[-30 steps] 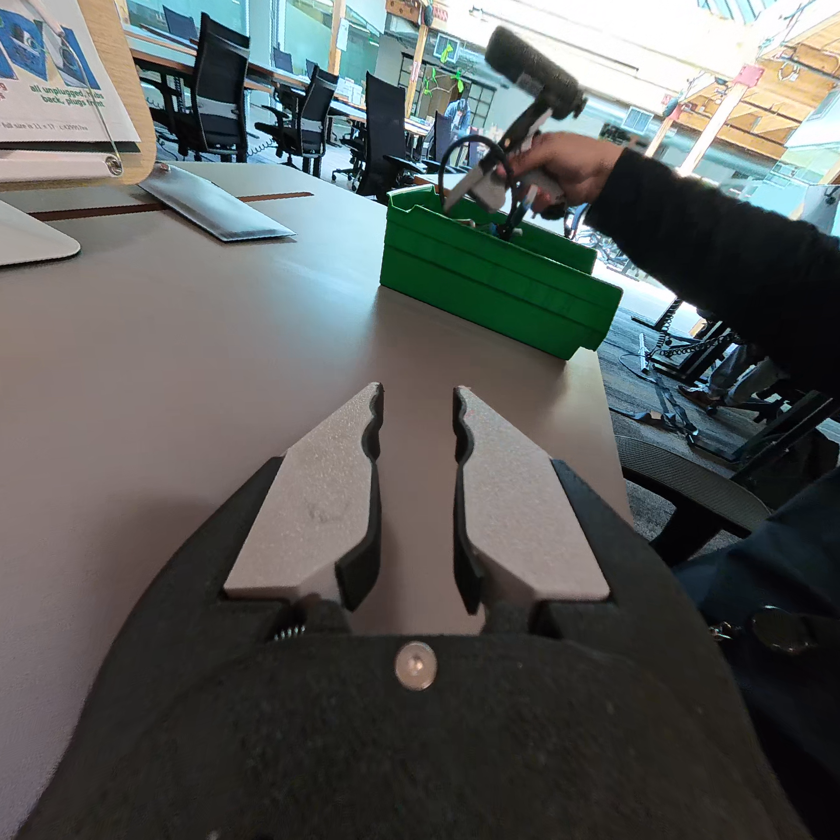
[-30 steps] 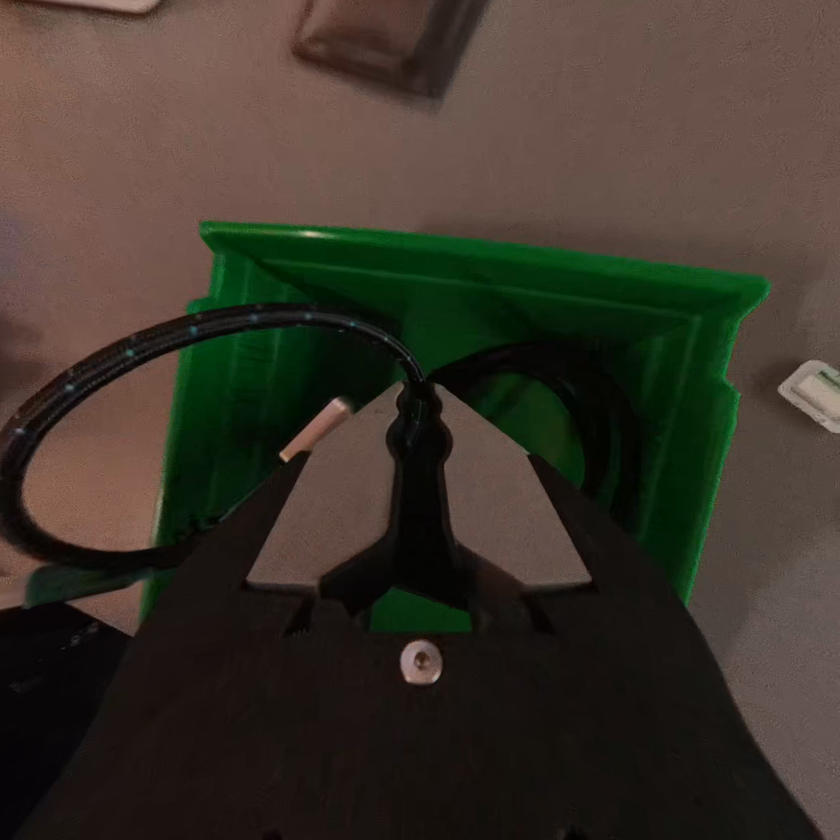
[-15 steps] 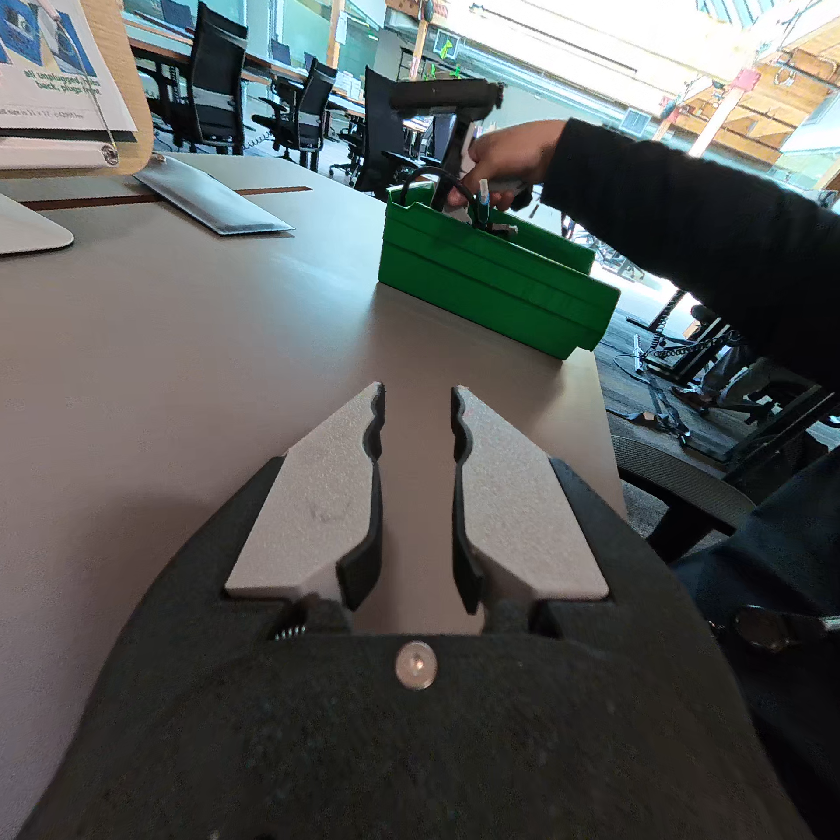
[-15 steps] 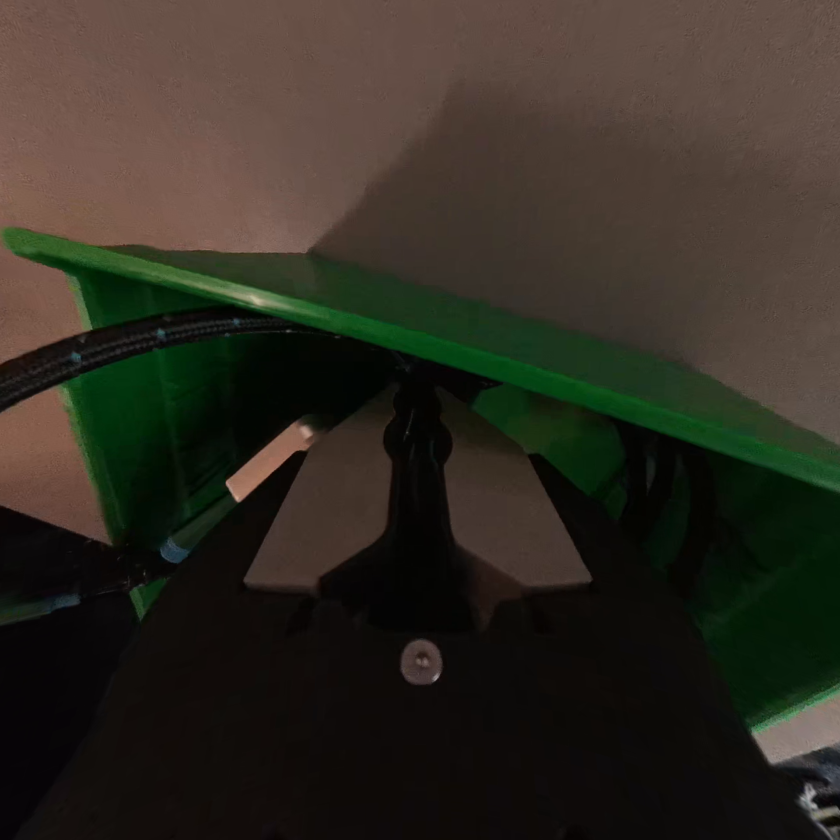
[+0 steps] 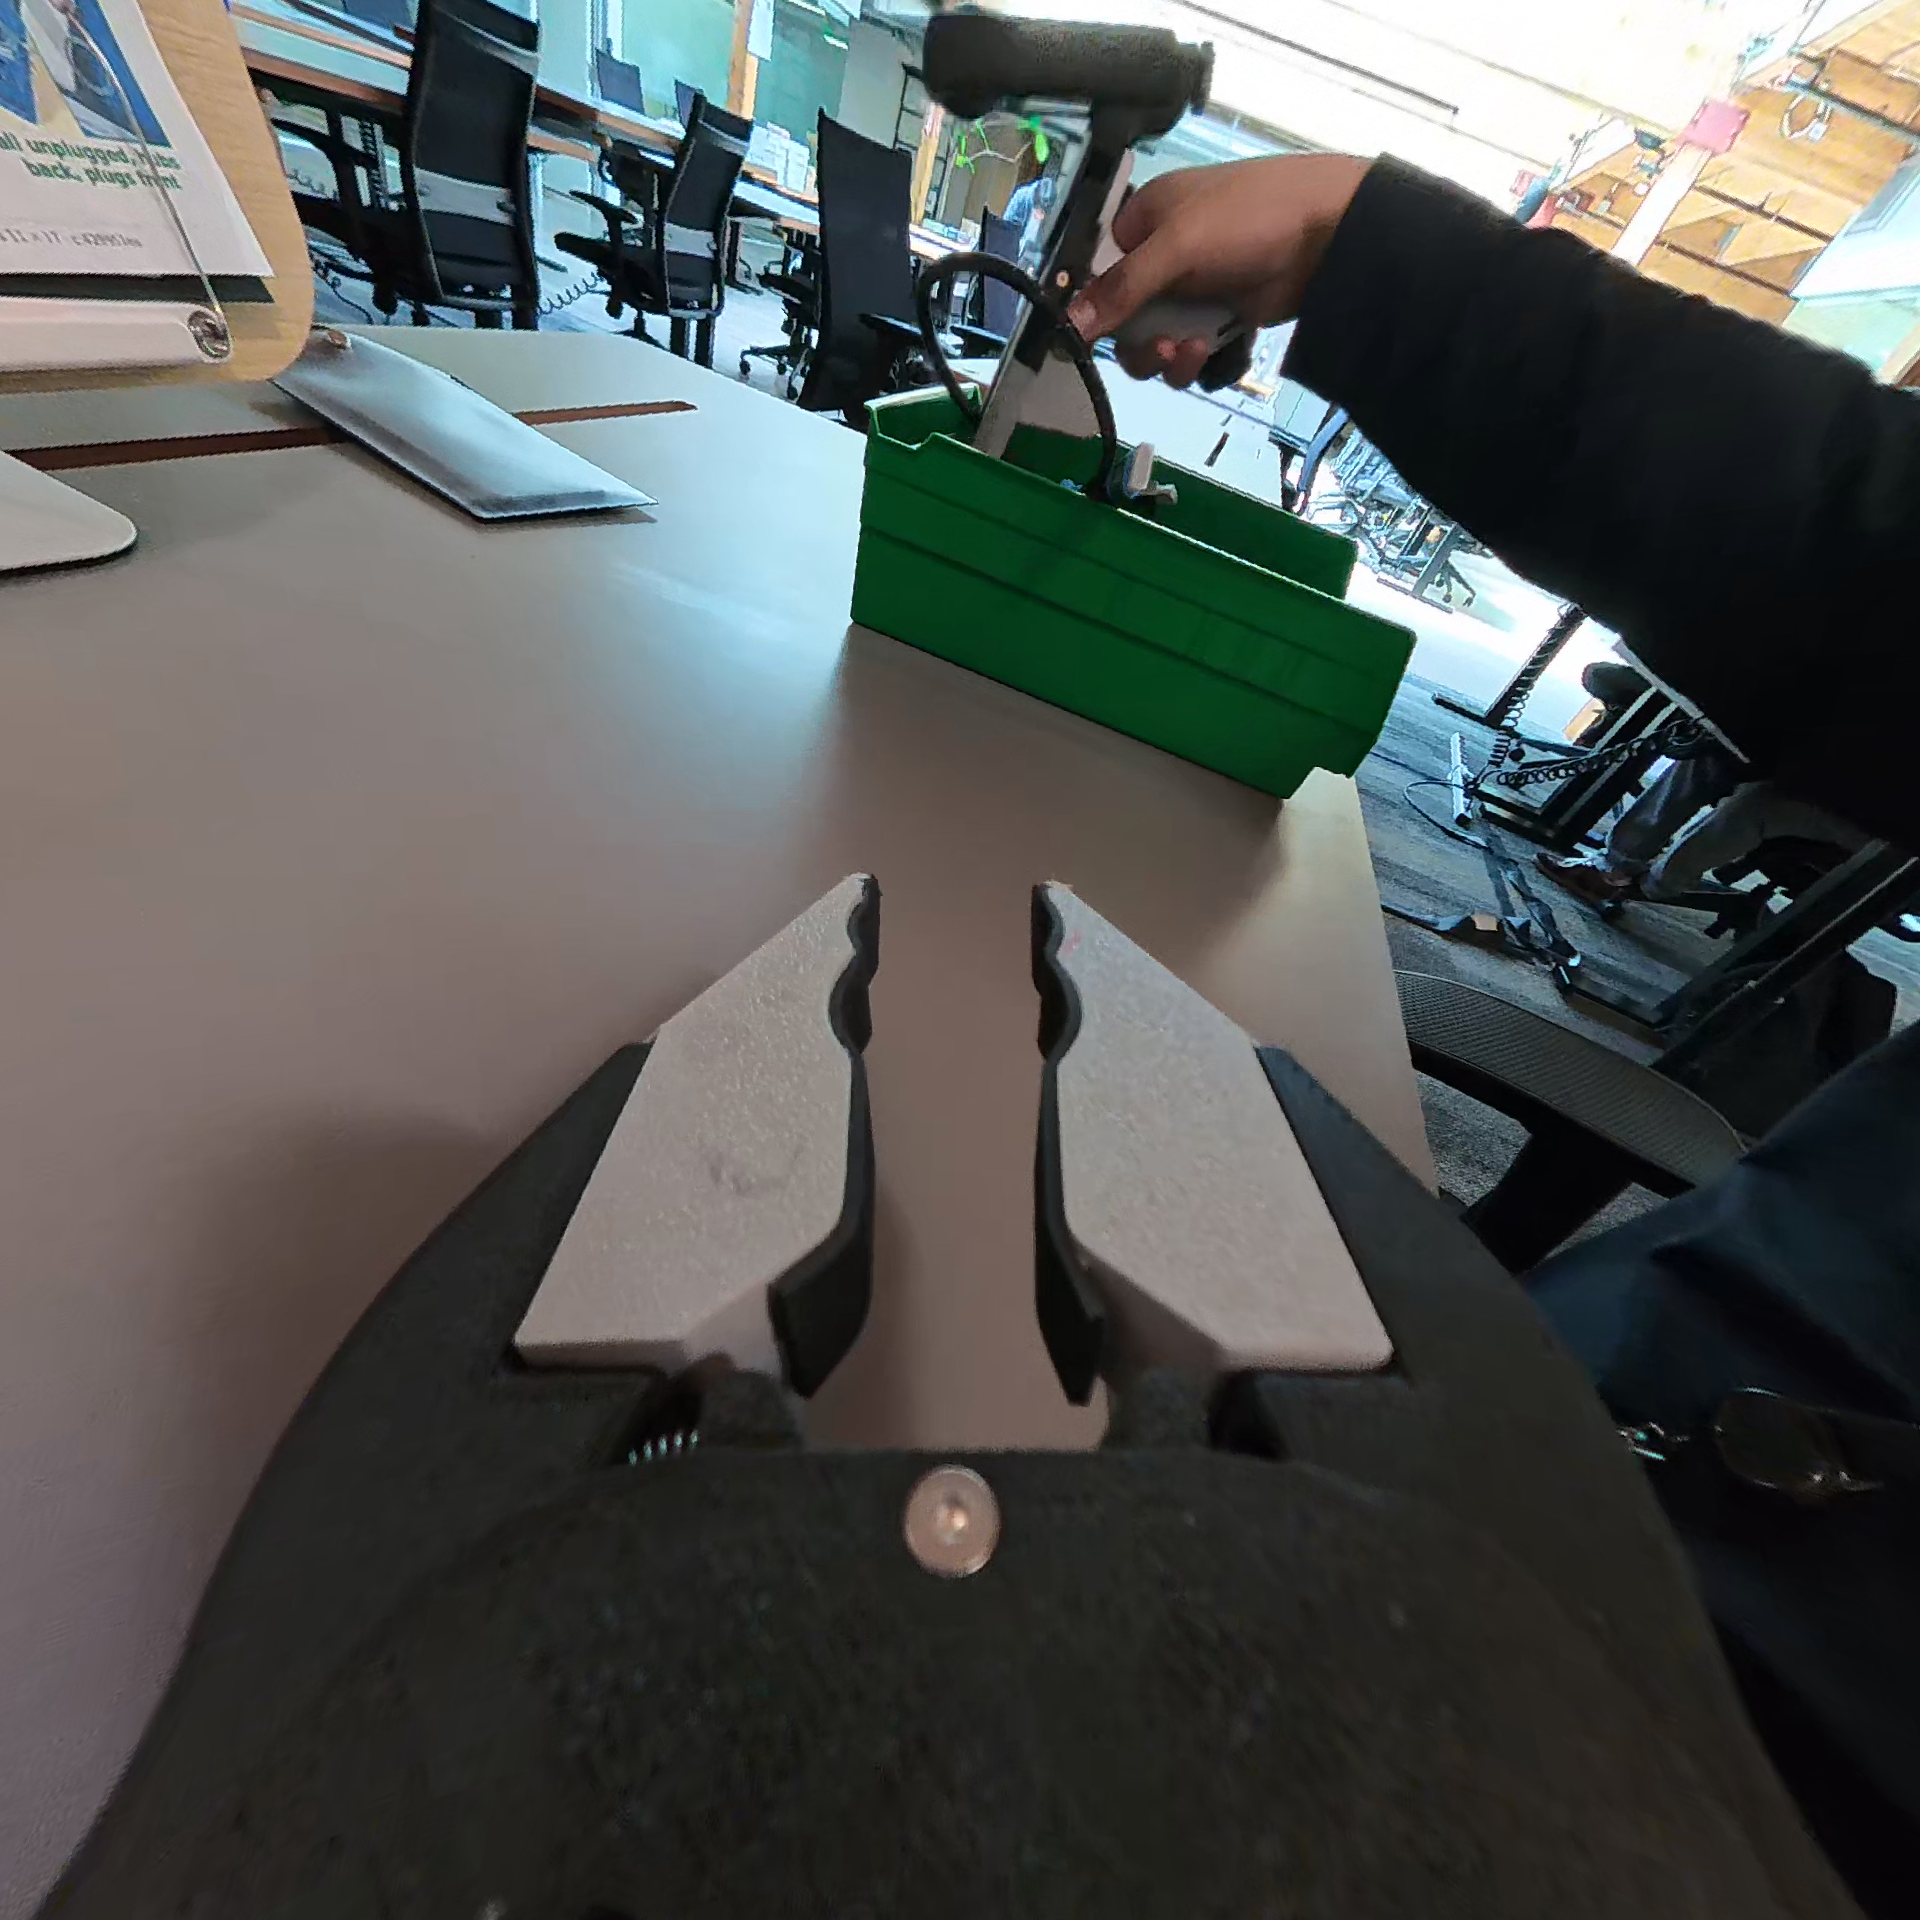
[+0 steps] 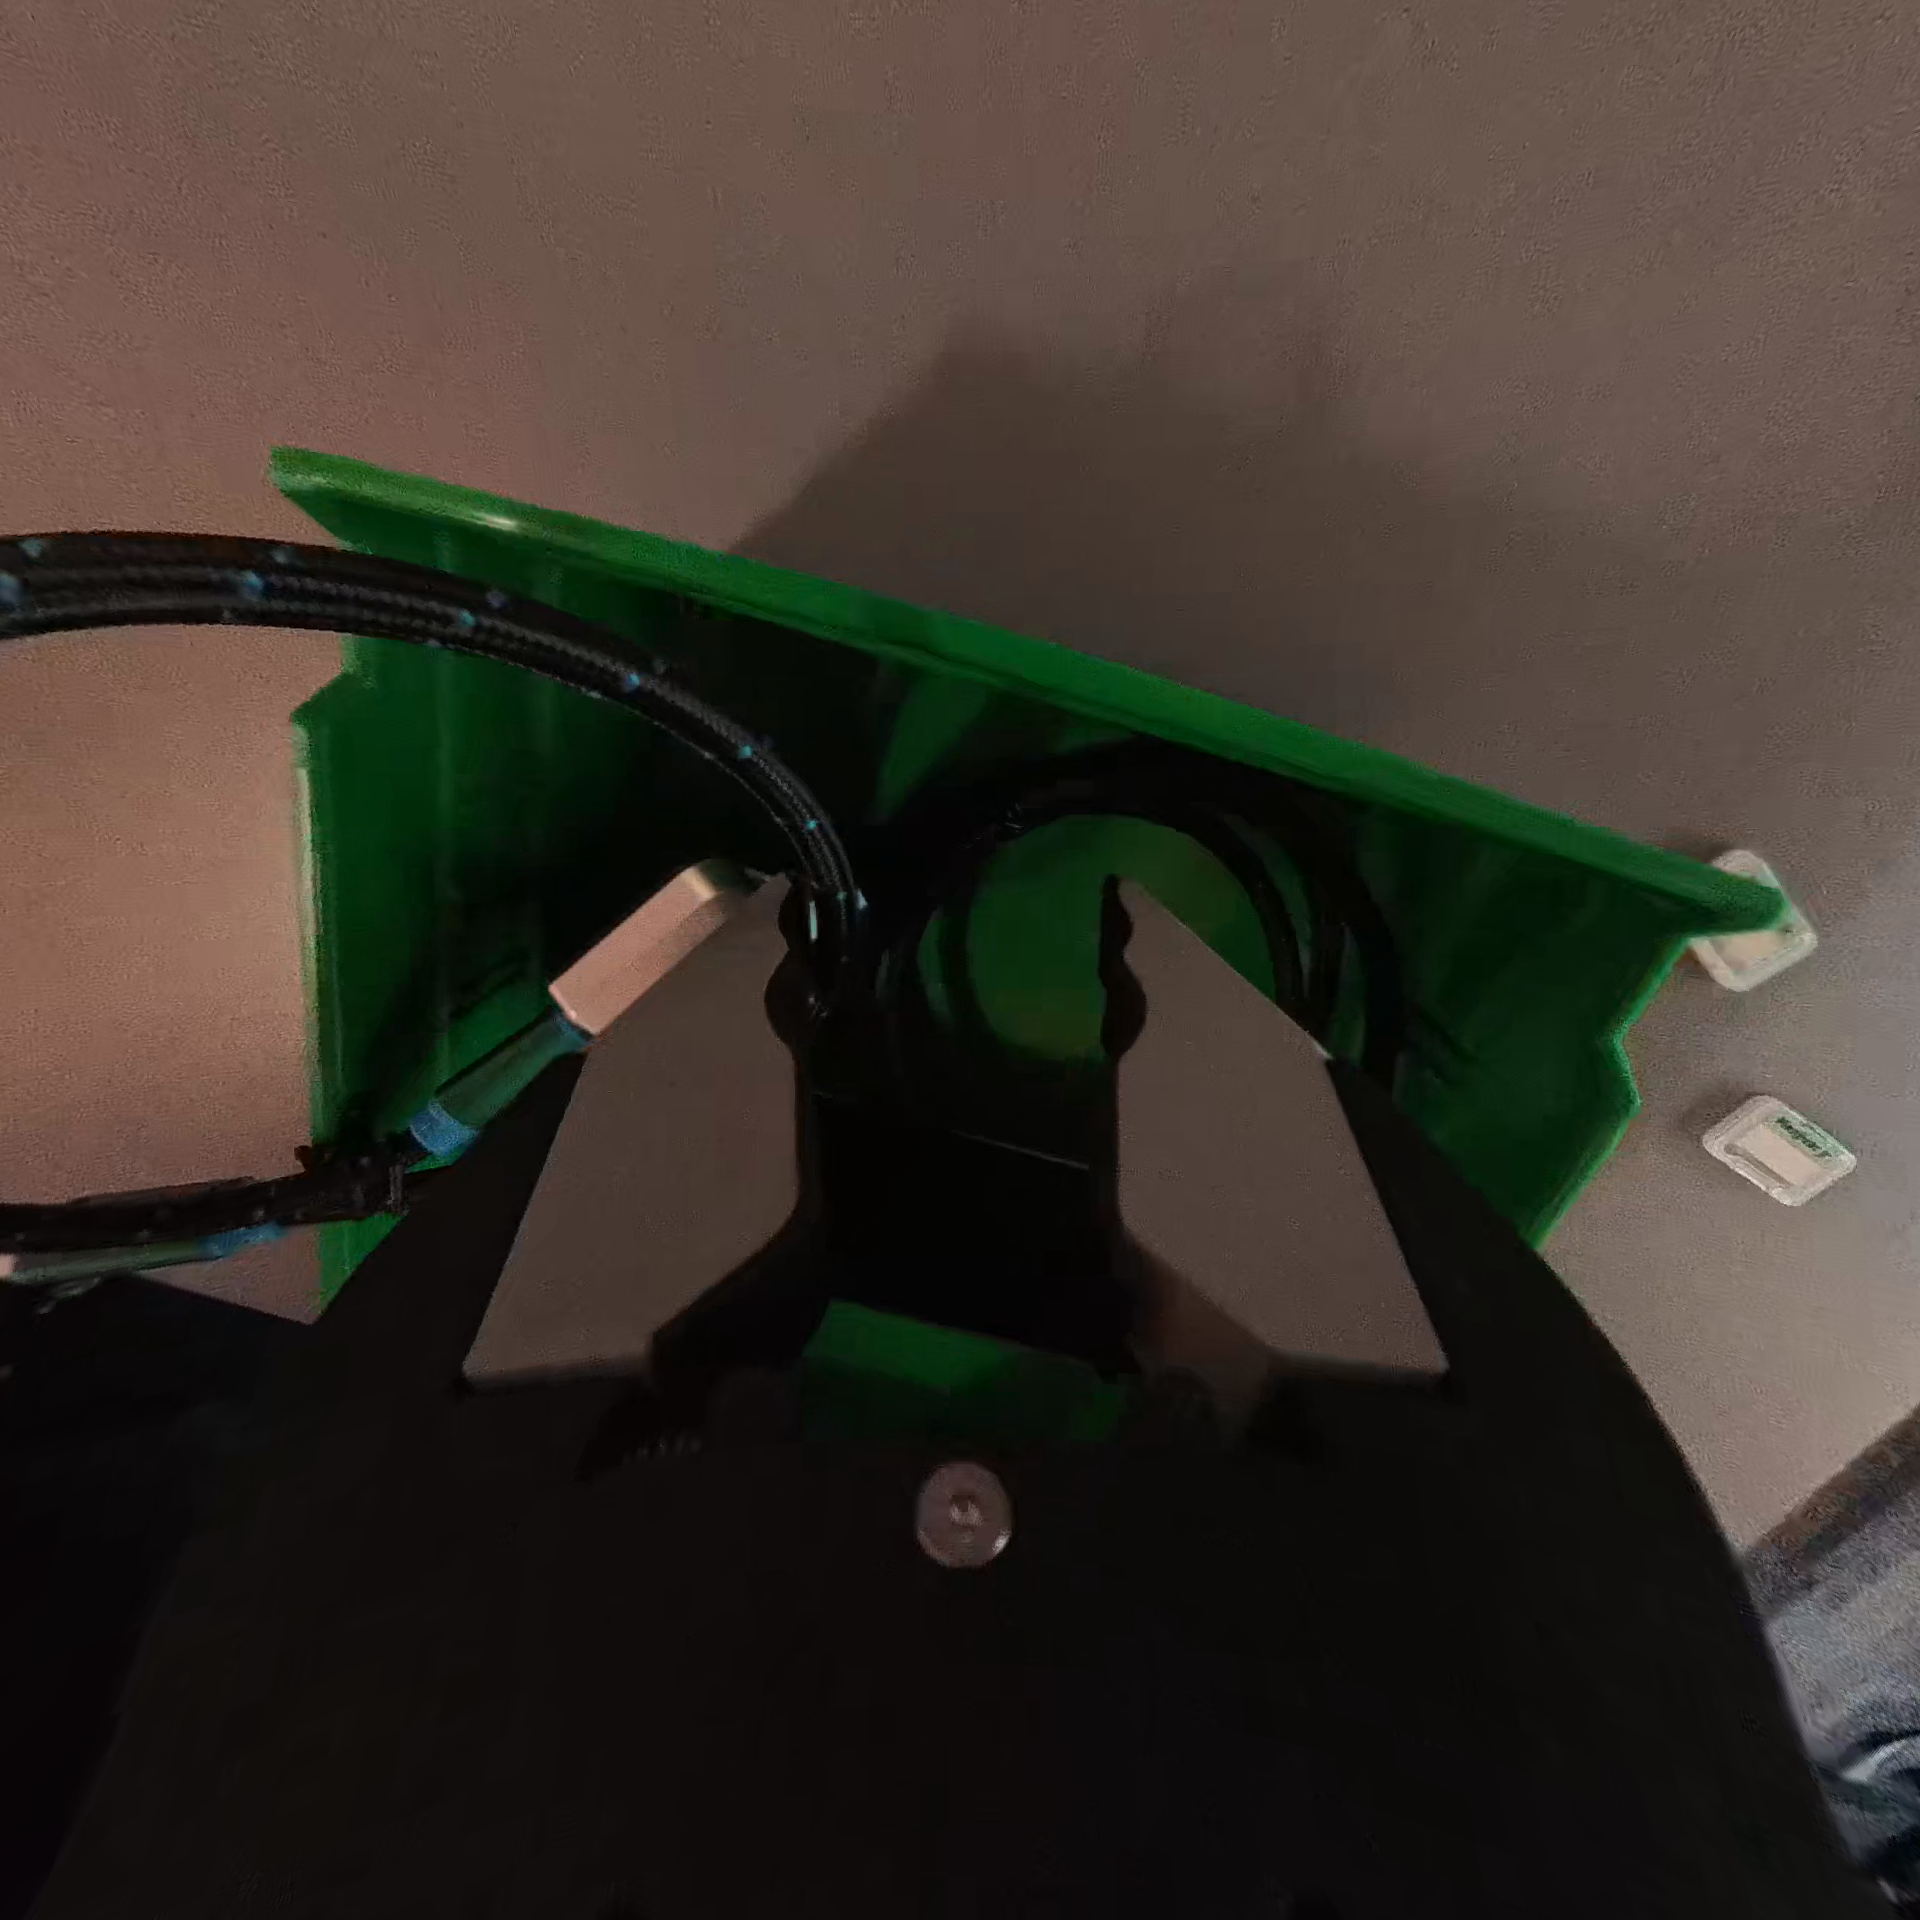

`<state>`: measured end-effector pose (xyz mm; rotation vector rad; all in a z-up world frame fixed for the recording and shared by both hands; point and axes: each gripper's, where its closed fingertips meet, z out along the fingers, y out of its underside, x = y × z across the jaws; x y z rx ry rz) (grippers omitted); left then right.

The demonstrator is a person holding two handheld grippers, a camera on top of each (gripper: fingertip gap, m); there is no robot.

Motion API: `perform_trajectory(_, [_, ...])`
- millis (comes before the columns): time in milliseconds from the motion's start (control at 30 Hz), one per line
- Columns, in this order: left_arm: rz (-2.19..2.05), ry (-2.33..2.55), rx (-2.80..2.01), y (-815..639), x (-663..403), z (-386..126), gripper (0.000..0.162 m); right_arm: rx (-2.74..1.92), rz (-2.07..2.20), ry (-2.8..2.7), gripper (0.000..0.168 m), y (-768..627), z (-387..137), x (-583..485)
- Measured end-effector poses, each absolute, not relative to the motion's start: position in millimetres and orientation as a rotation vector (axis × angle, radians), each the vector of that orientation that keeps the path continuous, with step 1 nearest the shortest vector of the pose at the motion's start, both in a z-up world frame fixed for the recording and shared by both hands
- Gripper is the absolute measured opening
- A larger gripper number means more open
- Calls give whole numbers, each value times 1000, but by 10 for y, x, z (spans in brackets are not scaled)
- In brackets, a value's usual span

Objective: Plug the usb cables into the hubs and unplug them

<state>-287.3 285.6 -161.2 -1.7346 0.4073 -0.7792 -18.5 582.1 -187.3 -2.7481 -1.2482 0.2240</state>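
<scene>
My right gripper point(image 6: 956, 899) is open and points down into a green bin point(image 6: 1039, 665). A black braided cable point(image 6: 520, 639) with blue flecks loops off to the left and lies against my left finger. Its silver plug point(image 6: 644, 961) sticks out beside that finger. A second coil of black cable point(image 6: 1340, 935) lies on the bin floor. In the left wrist view the right gripper point(image 5: 1029, 405), held by a hand, stands in the bin point(image 5: 1112, 613) with the cable loop point(image 5: 940, 291) above the rim. My left gripper point(image 5: 954, 899) is open and empty, low over the grey table point(image 5: 416, 779).
Two small clear packets point(image 6: 1779, 1148) lie on the table beside the bin. A flat silver piece point(image 5: 457, 447) and a monitor foot point(image 5: 52, 520) lie at the far left. The table edge point(image 5: 1392, 1039) runs on the right, with a chair below. Office chairs stand behind. One gripper's finger ends stand about 40 cm off the other's.
My right gripper has opened: it was shut on the braided cable before, and the cable now only leans on one finger. It has tilted more upright over the bin. The left gripper has not moved.
</scene>
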Motion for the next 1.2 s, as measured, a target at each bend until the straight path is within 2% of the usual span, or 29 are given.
perform_trajectory(100, [-777, 402, -1732, 2853, -2881, -1608, 27, -2669, 325, -1158, 61, 5851, -1678, -172])
perform_trajectory(200, [-784, 394, -1732, 2855, -2889, -1607, 27, -2546, 294, -1080, 59, 5985, -1461, -39])
perform_trajectory(267, [-789, 394, -1735, 2858, -2888, -1611, 27, -2458, 306, -1061, 51, 6018, -1305, 37])
perform_trajectory(333, [-787, 398, -1736, 2855, -2883, -1613, 27, -2291, 540, -1197, 41, 5761, -1079, -138])
perform_trajectory(400, [-786, 400, -1737, 2855, -2880, -1615, 27, -2064, 788, -1400, 49, 5306, -853, -371])
perform_trajectory(500, [-796, 391, -1740, 2862, -2887, -1617, 27, -1886, 784, -1579, 61, 4859, -731, -563])
perform_trajectory(667, [-835, 348, -1728, 2876, -2932, -1594, 27, -1650, 411, -1920, 60, 4355, -768, -840])
perform_trajectory(867, [-822, 350, -1721, 2872, -2935, -1586, 27, -1588, 34, -2153, 57, 4188, -1181, -800])
perform_trajectory(933, [-819, 356, -1721, 2869, -2928, -1586, 27, -1587, 42, -2128, 50, 4220, -1286, -824])
perform_trajectory(1000, [-824, 358, -1724, 2869, -2925, -1590, 27, -1567, -9, -2088, 28, 4331, -1377, -829])
perform_trajectory(1033, [-826, 358, -1724, 2870, -2924, -1590, 27, -1564, -43, -2092, 23, 4365, -1437, -795])
perform_trajectory(1200, [-825, 363, -1723, 2865, -2919, -1589, 27, -1598, 39, -2002, 19, 4420, -1332, -715])
